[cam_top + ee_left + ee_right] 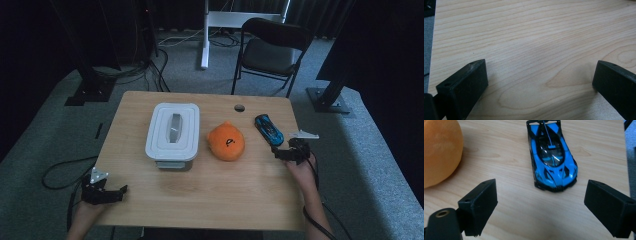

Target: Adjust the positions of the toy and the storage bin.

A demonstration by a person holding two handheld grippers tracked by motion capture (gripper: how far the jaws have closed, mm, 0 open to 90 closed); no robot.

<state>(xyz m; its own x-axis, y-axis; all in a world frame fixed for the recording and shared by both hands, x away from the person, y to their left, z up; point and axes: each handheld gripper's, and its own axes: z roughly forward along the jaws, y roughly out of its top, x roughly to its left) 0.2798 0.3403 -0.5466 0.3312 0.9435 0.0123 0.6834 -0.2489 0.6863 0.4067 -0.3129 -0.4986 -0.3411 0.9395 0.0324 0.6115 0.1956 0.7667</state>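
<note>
A blue and black toy car (pixel 269 129) lies near the table's right edge; in the right gripper view the toy car (pixel 551 155) sits just ahead of the jaws, nose toward me. My right gripper (pixel 286 151) is open right behind it, nothing between its fingers. An orange plush (pixel 226 141) rests at the table's middle, and the plush (pixel 439 150) fills the upper left of the right gripper view. My left gripper (pixel 116 192) hovers open over bare wood at the front left; its fingers (pixel 464 87) stand wide apart.
A white lidded box (pixel 173 133) stands left of the plush. The wooden table (pixel 210 195) has a round hole (pixel 239 107) near its back edge. A black chair (pixel 270 50) sits behind the table on grey carpet, with cables on the floor.
</note>
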